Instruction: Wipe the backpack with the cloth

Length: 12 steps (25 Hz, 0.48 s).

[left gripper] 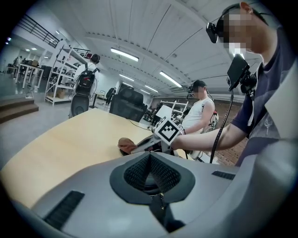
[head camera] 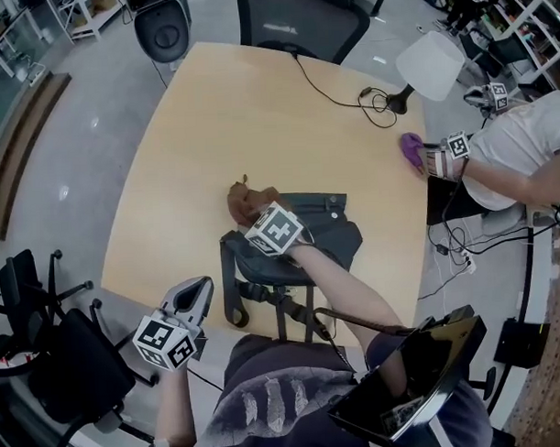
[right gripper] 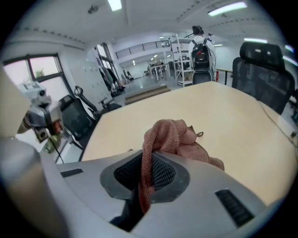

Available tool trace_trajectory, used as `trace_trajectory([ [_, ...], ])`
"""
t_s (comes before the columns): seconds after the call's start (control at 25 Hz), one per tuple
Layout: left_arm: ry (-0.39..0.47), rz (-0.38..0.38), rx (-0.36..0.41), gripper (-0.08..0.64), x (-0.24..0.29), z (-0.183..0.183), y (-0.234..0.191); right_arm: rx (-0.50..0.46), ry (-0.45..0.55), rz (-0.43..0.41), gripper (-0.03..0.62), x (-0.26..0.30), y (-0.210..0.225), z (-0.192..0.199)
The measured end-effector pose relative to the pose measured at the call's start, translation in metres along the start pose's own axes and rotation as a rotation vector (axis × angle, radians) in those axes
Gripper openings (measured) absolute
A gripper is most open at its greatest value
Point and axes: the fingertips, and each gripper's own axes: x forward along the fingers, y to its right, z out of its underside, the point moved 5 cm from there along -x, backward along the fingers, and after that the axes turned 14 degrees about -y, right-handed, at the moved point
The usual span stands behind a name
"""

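Dark grey fabric backpack (head camera: 333,233) wants firm strokes: your right tool (right gripper: 148,173) pinches the rust-brown knitted cloth (right gripper: 173,135); your left tool (left gripper: 150,173), pressed together, could steady it.

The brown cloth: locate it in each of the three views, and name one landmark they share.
Head view: cloth at centre, by the backpack's far-left corner, at the right gripper's tip.
Left gripper view: cloth small, mid-frame, left of the right gripper.
Right gripper view: cloth at centre, pinched between the jaws.
Shared landmark: the wooden table.
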Motion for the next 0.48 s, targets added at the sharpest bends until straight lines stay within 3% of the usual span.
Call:
trace_trajectory([
  [0.12, 0.001, 0.005, -0.002, 0.006, 0.0, 0.0, -0.002, 0.066, 0.155, -0.167, 0.032, -0.021, -0.018, -0.02],
  [0.2, 0.004, 0.017, 0.009, 0.006, 0.003, -0.004, -0.001, 0.173, 0.288, -0.304, 0.032, -0.046, -0.022, -0.032],
  [0.28, 0.003, 0.027, 0.017, 0.006, 0.006, -0.007, 0.0, 0.303, 0.425, -0.499, 0.032, -0.072, -0.025, -0.041],
  [0.36, -0.002, 0.036, 0.022, 0.006, 0.007, -0.008, 0.001, 0.393, 0.472, -0.632, 0.032, -0.079, -0.026, -0.037],
  [0.4, -0.005, 0.043, 0.027, 0.006, 0.009, -0.008, 0.001, 0.417, 0.442, -0.632, 0.032, -0.075, -0.024, -0.028],
  [0.48, -0.012, 0.057, 0.04, 0.006, 0.012, -0.011, 0.004, 0.428, 0.32, -0.507, 0.032, -0.059, -0.014, -0.004],
])
